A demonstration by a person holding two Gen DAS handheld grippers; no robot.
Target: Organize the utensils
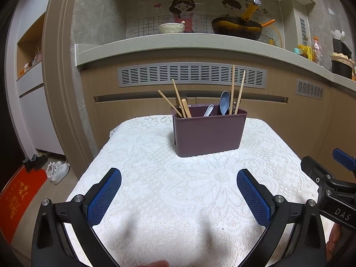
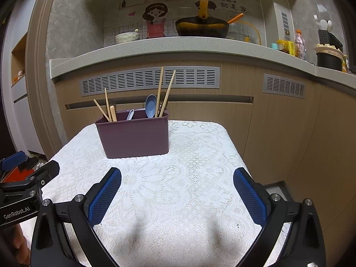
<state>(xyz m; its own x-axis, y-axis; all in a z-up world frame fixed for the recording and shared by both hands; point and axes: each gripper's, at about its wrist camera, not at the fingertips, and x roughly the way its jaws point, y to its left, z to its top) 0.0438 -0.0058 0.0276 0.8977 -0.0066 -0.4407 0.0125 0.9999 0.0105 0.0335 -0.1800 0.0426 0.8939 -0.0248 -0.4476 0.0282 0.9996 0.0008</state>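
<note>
Blue-padded fingers [image 1: 104, 197] spread wide, both grippers empty

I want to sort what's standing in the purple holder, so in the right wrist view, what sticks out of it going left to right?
Short wooden chopsticks → wooden handle → white spoon → blue spoon → tall wooden chopsticks, all inside the purple holder.

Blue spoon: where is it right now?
The blue spoon stands bowl-up in the purple utensil holder, right of centre, beside the tall chopsticks; the right wrist view shows the same.
</note>
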